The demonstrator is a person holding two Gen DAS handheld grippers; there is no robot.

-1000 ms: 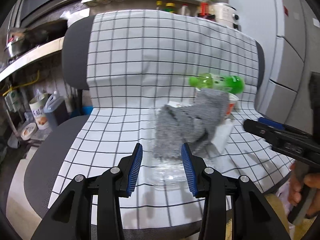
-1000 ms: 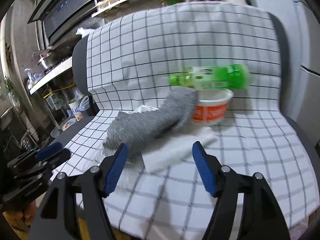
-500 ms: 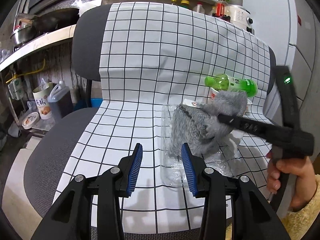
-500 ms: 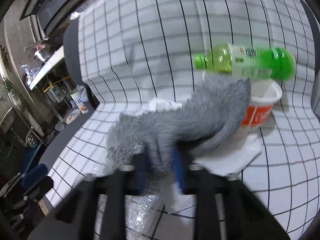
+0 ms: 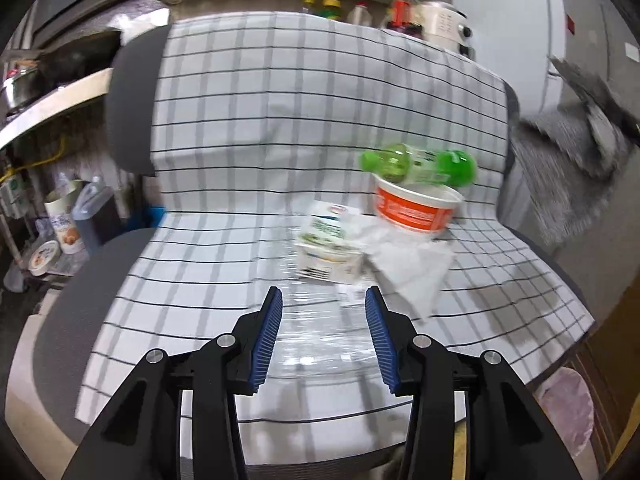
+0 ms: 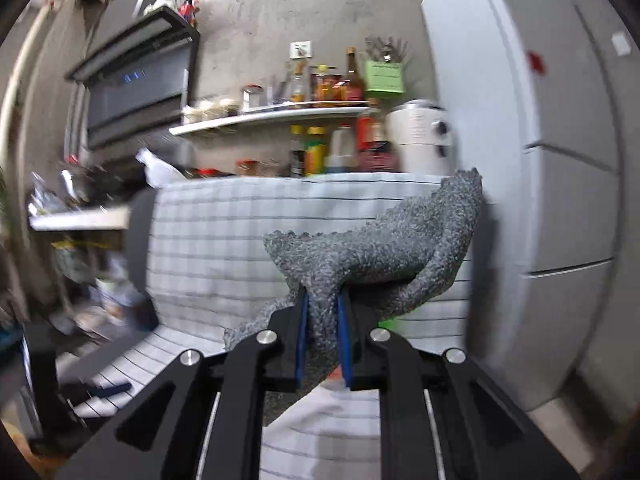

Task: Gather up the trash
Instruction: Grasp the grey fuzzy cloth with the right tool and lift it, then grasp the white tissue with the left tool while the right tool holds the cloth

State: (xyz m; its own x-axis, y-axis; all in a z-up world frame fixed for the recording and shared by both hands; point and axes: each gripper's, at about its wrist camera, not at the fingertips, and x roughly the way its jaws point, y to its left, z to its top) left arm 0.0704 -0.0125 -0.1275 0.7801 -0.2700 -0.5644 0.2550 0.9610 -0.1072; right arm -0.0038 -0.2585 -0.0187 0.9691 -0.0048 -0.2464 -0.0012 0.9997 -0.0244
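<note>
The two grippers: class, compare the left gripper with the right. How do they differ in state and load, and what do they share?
The left gripper is open and empty; the right gripper is shut on the grey cloth. The left points down at the clear plastic on the checked cover; the right is raised, with the cloth hanging free. Both have black arms and blue pads.

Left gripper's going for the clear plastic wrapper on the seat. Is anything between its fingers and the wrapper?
Nothing visible. The left gripper is open, with the clear plastic wrapper directly between its fingers; the carton lies beyond it.
</note>
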